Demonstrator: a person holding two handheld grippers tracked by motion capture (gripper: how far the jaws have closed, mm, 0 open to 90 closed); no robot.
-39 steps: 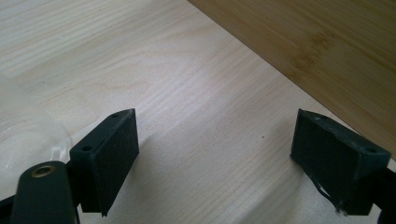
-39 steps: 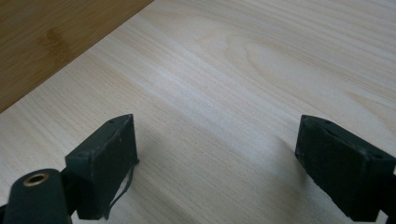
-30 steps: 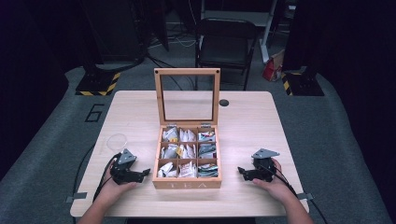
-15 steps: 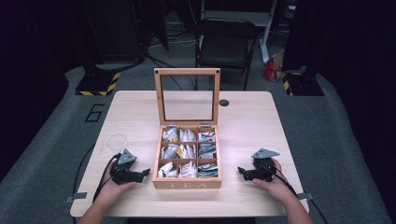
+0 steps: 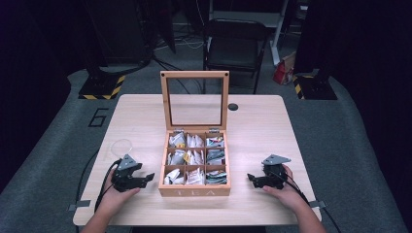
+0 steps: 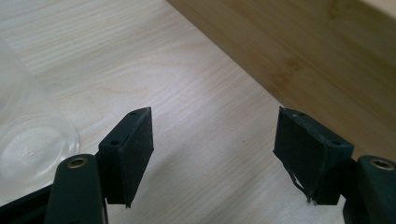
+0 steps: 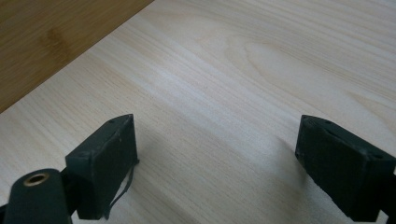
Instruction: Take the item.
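Observation:
A wooden tea box (image 5: 195,190) sits at the table's front middle, its glass-paned lid (image 5: 195,99) standing upright. Its compartments hold several tea bags (image 5: 194,156). My left gripper (image 5: 145,178) rests on the table just left of the box, open, with nothing between its pads (image 6: 135,149); the box's side wall (image 6: 308,51) runs across the upper right of the left gripper view. My right gripper (image 5: 252,178) rests to the right of the box, open and empty, pads (image 7: 105,163) wide apart, with the box wall (image 7: 51,42) at upper left.
A clear glass (image 5: 121,145) stands left of the box, behind my left gripper, its base (image 6: 32,149) at the left of the left gripper view. A small black round object (image 5: 233,107) lies at the table's back. A folding chair (image 5: 233,43) stands beyond the table.

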